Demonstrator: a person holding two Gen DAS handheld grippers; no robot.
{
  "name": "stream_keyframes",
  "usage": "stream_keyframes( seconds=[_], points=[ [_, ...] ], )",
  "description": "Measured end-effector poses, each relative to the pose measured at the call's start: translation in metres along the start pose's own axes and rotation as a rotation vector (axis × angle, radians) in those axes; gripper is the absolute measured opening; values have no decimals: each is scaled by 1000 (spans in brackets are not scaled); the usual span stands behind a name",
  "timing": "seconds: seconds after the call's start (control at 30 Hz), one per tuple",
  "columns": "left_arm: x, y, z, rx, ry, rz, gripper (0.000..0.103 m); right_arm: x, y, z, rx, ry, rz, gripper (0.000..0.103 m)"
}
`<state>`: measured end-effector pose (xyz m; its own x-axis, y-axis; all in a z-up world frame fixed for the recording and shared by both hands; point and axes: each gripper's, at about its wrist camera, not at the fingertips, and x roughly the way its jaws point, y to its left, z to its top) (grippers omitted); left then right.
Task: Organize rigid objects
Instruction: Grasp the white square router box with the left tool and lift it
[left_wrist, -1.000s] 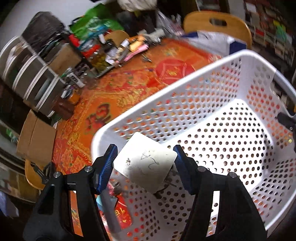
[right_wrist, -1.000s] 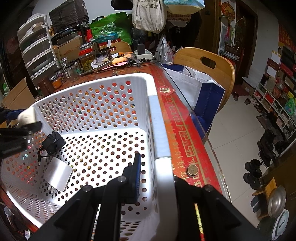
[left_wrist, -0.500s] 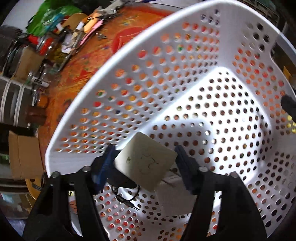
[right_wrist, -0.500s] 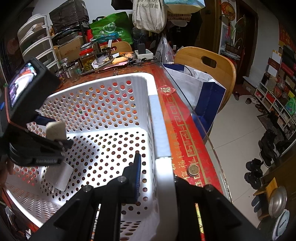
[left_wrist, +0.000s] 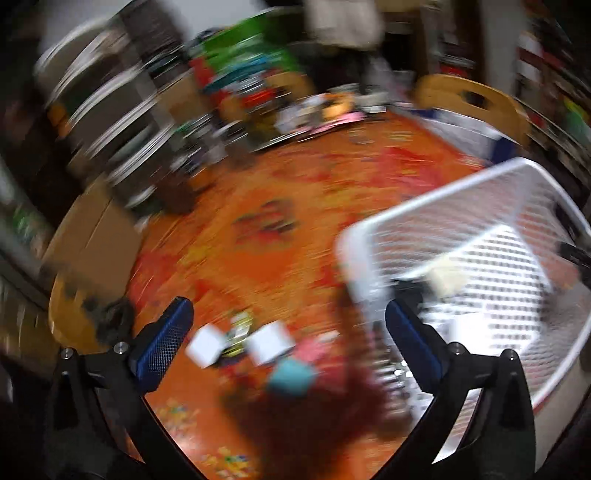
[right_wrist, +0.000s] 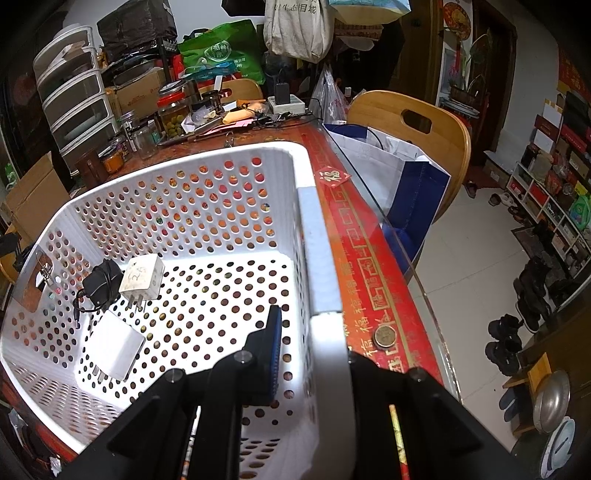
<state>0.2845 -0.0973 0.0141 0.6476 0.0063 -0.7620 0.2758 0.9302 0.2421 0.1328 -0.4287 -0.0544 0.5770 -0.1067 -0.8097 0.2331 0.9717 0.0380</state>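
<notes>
Steadying the white perforated basket with the right gripper: clamping the wall at five o'clock in the right wrist view, one blue-padded finger inside and the other outside, mostly hidden behind the rim.

Already lying in the basket, toward eight and nine o'clock of its floor: a white plug charger with its prongs pointing down the view, touching a black adapter with a thin cable, and just below them a flat white adapter. Judging from that, sorting partly done.

Swinging outside the basket with the left gripper, jaws spread wide and holding nothing, the whole left wrist view smeared by motion. Looking down between the fingers onto the orange-clothed bench, with the basket at three o'clock. Near six o'clock, loose pieces waiting: two small white blocks with something dark and yellowish between them, and a teal block just below; too blurred for closer naming.

Step in hand, probably: reaching for the next piece to collect. Calling next for slowing the sweep, centring one white block between the open fingers without knocking its neighbours, lowering, closing, then carrying it over the rim toward three o'clock while holding the basket firm.
</notes>
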Motion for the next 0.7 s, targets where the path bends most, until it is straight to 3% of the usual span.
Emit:
stream_keyframes(
  seconds=[0.2, 0.3, 0.4, 0.5, 0.57, 0.7],
  points=[
    [100, 100, -37, -210, 162, 41, 103, 1, 0, 1, -3, -3, 0, 14],
    [131, 124, -56, -294, 166, -25, 103, 1, 0, 1, -4, 0, -4, 14],
    [143, 132, -62, -321, 132, -93, 103, 2, 2, 3, -14, 6, -15, 14],
    [140, 136, -69, -333, 103, -37, 101, 2, 1, 2, -14, 4, -19, 14],
    [135, 148, -73, -379, 76, -43, 101, 2, 2, 1, -16, 2, -25, 14],
    [156, 157, -83, -405, 127, -41, 99, 2, 3, 0, -24, 0, -38, 14]
  ],
)
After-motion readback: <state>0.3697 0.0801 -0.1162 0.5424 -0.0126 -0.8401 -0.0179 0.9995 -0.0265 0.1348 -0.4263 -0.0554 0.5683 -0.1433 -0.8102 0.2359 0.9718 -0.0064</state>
